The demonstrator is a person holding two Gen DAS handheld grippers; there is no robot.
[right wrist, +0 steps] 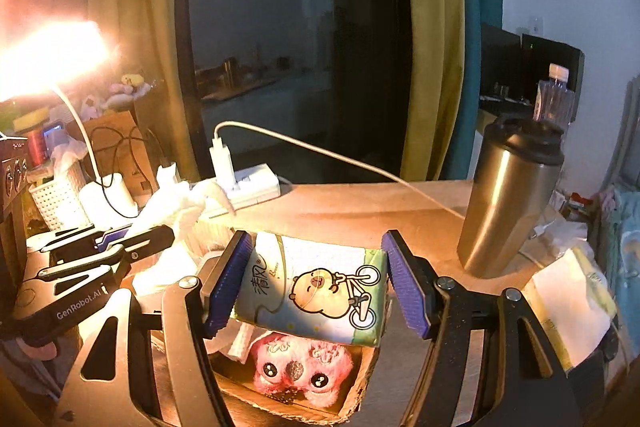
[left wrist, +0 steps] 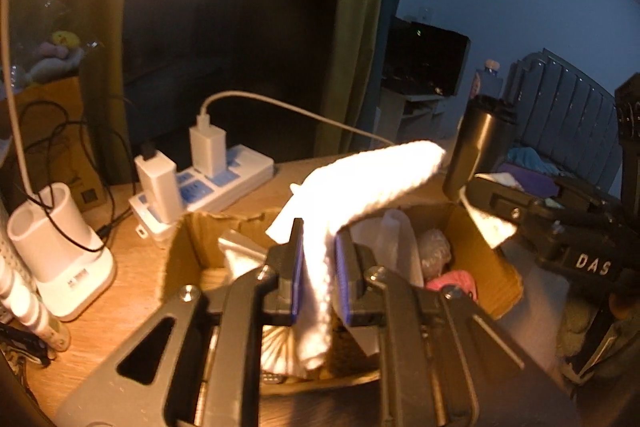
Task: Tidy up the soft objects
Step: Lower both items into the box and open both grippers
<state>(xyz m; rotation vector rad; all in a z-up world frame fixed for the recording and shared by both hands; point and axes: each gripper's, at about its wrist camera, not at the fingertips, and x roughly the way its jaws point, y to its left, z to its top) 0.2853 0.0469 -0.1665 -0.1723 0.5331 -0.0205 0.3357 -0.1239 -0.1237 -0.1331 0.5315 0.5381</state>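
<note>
One white knitted cloth [left wrist: 360,183] clamped between blue pads of left tool [left wrist: 318,263], above open brown cardboard box [left wrist: 502,269]; long axis rising away from tool toward upper right, free end near steel tumbler [right wrist: 508,203]. One cartoon-printed tissue pack [right wrist: 316,291] lying crosswise between fingers of right tool [right wrist: 316,281], left pad touching, right pad just beside: grip cannot be told. One pink plush toy [right wrist: 300,371] in box beneath pack. Box on wooden table [right wrist: 360,211]; one white power strip [left wrist: 224,183] behind.
</note>
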